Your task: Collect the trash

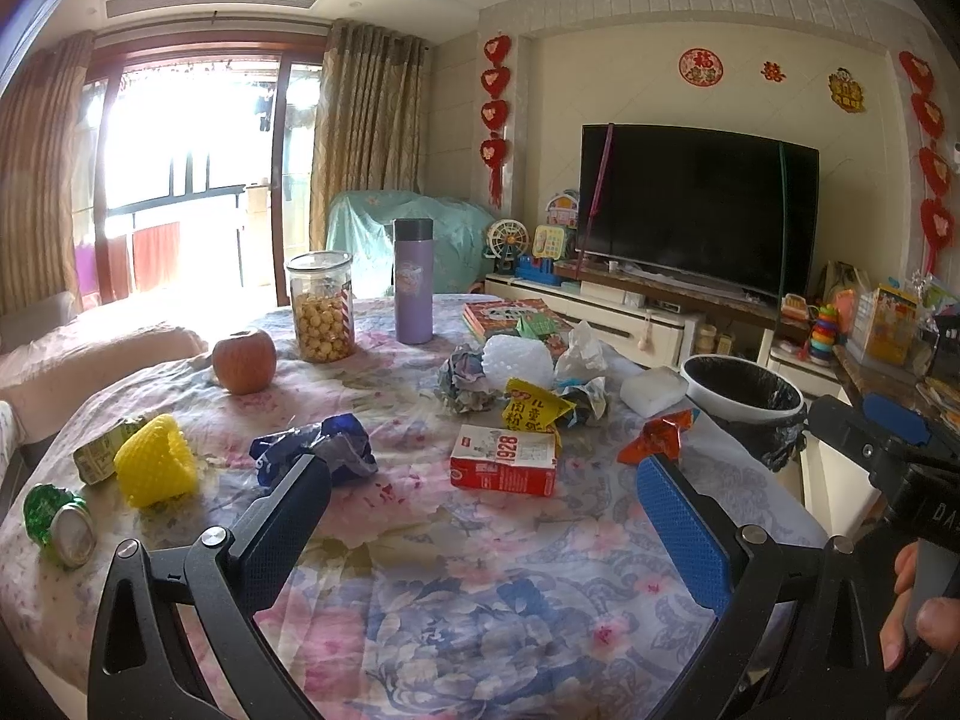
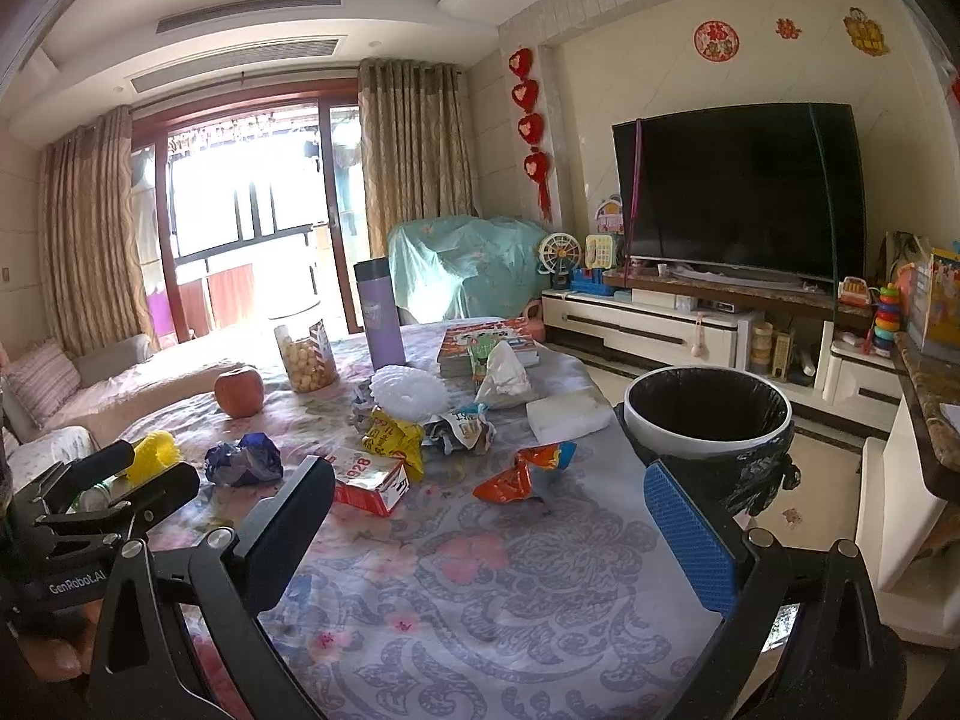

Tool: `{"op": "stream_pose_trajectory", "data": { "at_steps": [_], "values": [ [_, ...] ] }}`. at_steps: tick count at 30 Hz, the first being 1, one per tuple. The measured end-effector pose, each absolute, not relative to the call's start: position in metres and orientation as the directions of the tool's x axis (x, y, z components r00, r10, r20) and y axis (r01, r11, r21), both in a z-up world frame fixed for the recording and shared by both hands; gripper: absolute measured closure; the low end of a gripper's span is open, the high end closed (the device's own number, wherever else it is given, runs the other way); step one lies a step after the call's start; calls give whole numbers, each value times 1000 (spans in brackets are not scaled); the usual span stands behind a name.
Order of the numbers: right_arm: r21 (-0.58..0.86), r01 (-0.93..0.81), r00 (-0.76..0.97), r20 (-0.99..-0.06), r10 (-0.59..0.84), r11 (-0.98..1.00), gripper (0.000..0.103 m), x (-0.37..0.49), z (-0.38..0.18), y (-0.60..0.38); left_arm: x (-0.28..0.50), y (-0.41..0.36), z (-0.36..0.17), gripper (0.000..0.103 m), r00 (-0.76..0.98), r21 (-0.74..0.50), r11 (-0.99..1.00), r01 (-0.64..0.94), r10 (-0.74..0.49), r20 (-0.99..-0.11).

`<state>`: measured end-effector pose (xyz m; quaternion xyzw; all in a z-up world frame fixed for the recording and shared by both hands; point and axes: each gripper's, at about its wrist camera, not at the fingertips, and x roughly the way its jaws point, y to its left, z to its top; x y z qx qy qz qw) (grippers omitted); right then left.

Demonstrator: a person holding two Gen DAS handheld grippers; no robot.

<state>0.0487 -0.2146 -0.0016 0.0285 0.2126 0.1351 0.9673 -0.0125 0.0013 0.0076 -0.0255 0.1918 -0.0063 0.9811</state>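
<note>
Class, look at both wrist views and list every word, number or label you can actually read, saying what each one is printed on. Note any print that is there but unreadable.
"1928": red and white carton on the table.
"GenRobot.AI": left gripper's body, seen in the right wrist view.
"DA", cut off: right gripper's body.
Chinese characters on the yellow wrapper: too crumpled to read surely.
Red round wall decoration: too small to read.
Books, green can, purple flask: print blurred.
</note>
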Motion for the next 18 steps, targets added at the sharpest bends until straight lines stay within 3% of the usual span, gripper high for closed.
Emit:
{"op": "stream_pose_trajectory", "data": {
  "at_steps": [18],
  "values": [
    [117,-255,869,-408,280,960,0,49,-5,-215,-12,0,2,1,925,-55,999,3,-24,-380]
  ]
}}
